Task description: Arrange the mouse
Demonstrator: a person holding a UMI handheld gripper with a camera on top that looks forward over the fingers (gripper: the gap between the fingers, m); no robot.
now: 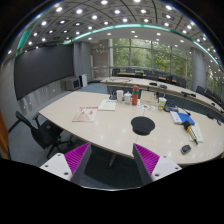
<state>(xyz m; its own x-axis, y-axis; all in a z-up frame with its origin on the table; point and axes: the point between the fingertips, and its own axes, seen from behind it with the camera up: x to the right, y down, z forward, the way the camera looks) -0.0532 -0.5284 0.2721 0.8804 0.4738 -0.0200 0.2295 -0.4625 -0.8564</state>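
Observation:
A small dark mouse (185,149) lies near the front right edge of the large light table (110,130). A round black mouse pad (143,125) lies on the table to the left of it, further in. My gripper (112,160) is open and empty, held well back from the table's near edge. Its magenta pads (78,158) stand wide apart, with floor and a table leg showing between them. The mouse is ahead and to the right of the right finger.
On the table are white papers (85,114), a flat white item (107,103), red and orange bottles (135,97) and a blue item (180,117). Black office chairs (35,130) stand at the left. More tables and chairs stand beyond, by the windows.

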